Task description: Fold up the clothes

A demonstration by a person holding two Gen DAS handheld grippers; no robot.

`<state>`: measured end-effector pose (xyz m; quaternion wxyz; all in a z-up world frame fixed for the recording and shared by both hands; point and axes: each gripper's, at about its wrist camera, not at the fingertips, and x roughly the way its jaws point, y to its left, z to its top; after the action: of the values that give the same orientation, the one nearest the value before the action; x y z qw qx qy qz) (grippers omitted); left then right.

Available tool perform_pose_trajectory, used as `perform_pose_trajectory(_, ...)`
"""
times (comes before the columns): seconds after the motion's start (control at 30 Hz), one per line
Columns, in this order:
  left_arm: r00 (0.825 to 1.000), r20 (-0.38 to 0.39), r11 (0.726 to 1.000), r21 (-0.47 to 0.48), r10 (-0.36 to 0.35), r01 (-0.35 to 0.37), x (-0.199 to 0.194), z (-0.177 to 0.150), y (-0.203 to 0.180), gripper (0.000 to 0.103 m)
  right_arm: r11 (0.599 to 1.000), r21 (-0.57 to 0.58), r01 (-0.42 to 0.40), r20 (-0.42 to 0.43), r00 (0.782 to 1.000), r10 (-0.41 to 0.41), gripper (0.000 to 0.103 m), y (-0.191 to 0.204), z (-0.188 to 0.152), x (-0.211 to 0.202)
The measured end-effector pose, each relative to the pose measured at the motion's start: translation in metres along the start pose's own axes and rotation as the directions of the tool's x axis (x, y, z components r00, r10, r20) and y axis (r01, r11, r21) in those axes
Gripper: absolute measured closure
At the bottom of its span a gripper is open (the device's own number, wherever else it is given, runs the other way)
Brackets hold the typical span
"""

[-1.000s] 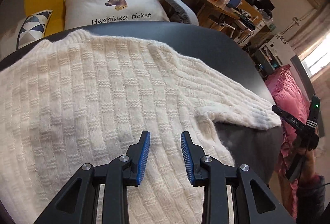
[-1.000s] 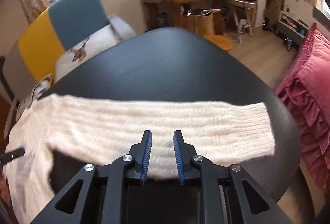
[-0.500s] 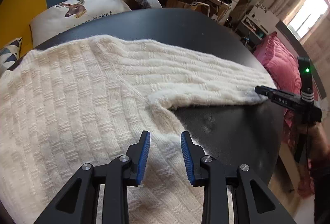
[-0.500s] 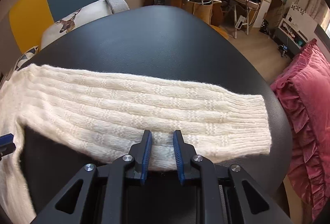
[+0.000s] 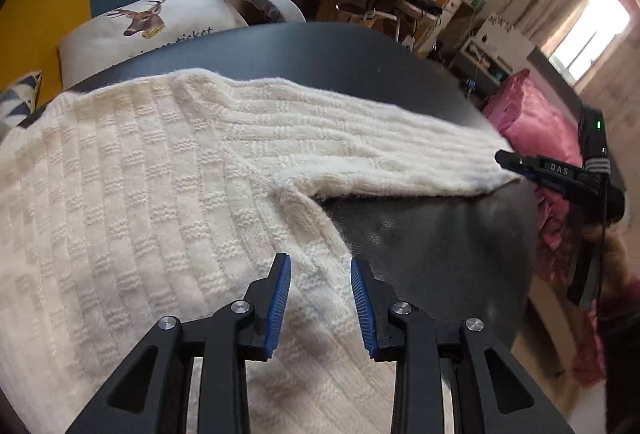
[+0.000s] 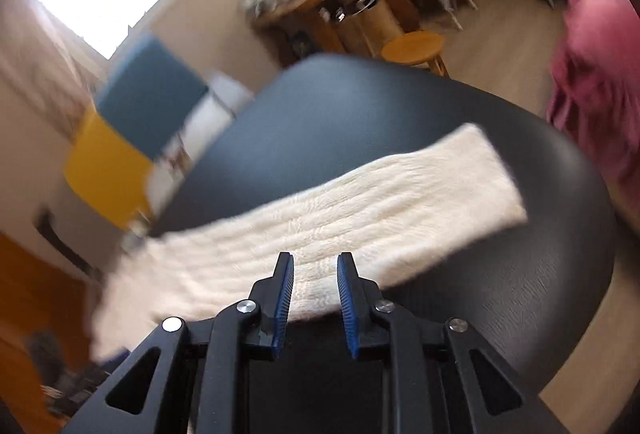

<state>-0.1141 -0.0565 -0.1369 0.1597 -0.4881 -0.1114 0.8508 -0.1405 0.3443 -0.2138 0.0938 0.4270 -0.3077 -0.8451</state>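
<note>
Left wrist view: a cream knitted sweater lies flat on a dark round table, its body filling the near left and 1 sleeve stretched out to the right toward the table's edge. The knit is thick, with a basket-weave block pattern on the body and lengthwise ribs on the sleeve. The left gripper hangs over the body's side edge below the armpit, its blue ribbed pads set wide apart with nothing between them. The right gripper shows at the sleeve's cuff end; whether it touches the cuff cannot be told. Behind the table sit a deer-print cushion and a pink bedspread.

Right wrist view: the picture is motion-blurred. The sleeve runs across the table, cuff to the right. The right gripper has its pads at a moderate gap, empty, over the sleeve's near edge.

The sweater looks soft, limp and fairly light, and should drape and stretch rather than hold shape. Pinching the cuff or the sleeve's edge should give a secure hold; the fuzzy yarn should grip well against the ribbed pads.
</note>
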Motion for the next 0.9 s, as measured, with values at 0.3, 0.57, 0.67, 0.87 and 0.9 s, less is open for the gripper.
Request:
perform_pose_trajectory(0.3, 0.988, 0.057, 0.963, -0.238, 0.146, -0.128, -0.07, -0.054, 0.105, 0.071, 0.86, 0.504, -0.076, 0.079, 0.996, 0.042, 0.075, -0.107, -0.007, -0.016)
perform_pose_trajectory(0.57, 0.967, 0.071, 0.912, -0.355, 0.245, -0.206, -0.092, -0.084, 0.142, 0.071, 0.838, 0.538, -0.094, 0.138, 0.99, 0.023, 0.075, -0.098, 0.003, 0.016)
perform_pose_trajectory(0.67, 0.957, 0.085, 0.898, -0.378, 0.277, -0.226, -0.105, -0.088, 0.151, 0.071, 0.874, 0.485, -0.034, 0.11, 0.994, -0.023, 0.075, -0.084, 0.012, 0.021)
perform_pose_trajectory(0.87, 0.923, 0.134, 0.862, -0.426, 0.361, -0.275, -0.144, -0.081, 0.193, 0.07, 0.917, 0.297, 0.267, 0.057, 0.954, -0.296, 0.075, -0.043, 0.018, 0.006)
perform_pose_trajectory(0.9, 0.917, 0.138, 0.856, -0.432, 0.373, -0.283, -0.149, -0.078, 0.202, 0.07, 0.904, 0.234, 0.357, 0.107, 0.915, -0.389, 0.072, -0.025, 0.015, -0.005)
